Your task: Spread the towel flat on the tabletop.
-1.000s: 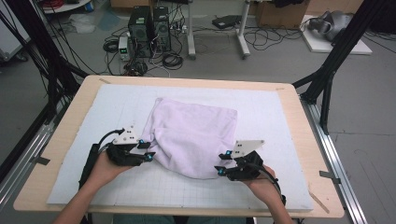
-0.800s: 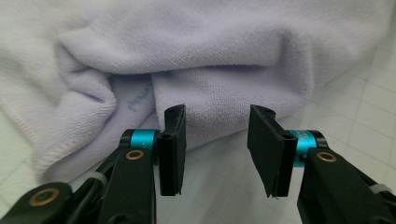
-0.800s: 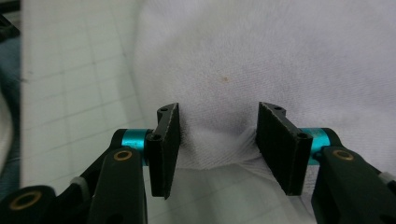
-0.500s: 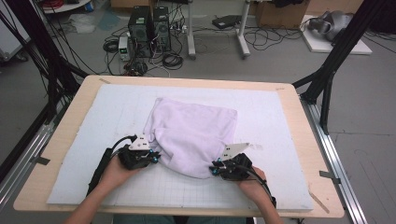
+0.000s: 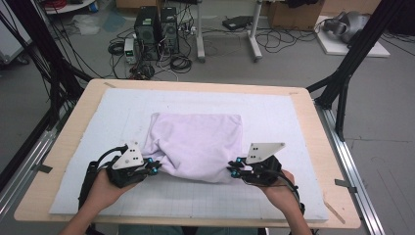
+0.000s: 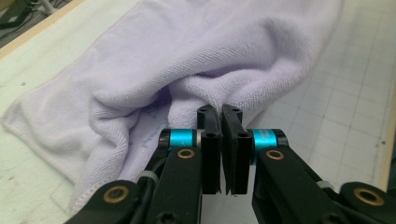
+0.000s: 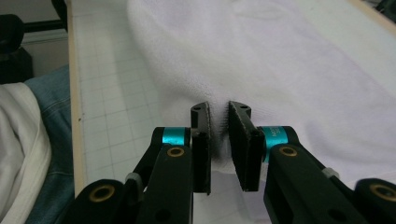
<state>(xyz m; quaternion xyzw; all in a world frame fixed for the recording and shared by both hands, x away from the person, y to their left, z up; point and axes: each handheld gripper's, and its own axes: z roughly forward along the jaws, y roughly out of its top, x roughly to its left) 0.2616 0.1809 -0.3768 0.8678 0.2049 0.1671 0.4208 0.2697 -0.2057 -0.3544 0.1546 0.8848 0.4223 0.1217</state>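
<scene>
Towel: pale lilac terry cloth towel (image 5: 198, 144), rumpled, lying mid-table on the mat, near edge lifted at both corners.
Left gripper: black two-jaw gripper with blue collars (image 5: 152, 168), in the left hand (image 5: 100, 188), at the towel's near left corner; jaws just closed, now pinched almost together on a fold of the cloth (image 6: 196, 88).
Right gripper: matching black gripper (image 5: 233, 170), in the right hand (image 5: 279, 188), at the towel's near right corner; jaws just closed, now clamped on a thicker bunch of towel edge (image 7: 280, 70), narrow gap between pads filled by cloth.
Grey plates: three-cornered plate atop each gripper, tilted.
Mat: white gridded cutting mat (image 5: 293, 122), covering most of the tabletop, towel resting on it.
Table: light wooden board (image 5: 313, 142), rim showing around the mat.
Frame: black struts (image 5: 342, 83) rising at left and right of the table.
Floor beyond: grey, with black computer towers (image 5: 156, 27), tangled cables (image 5: 181, 61), white stand legs (image 5: 252, 41).
</scene>
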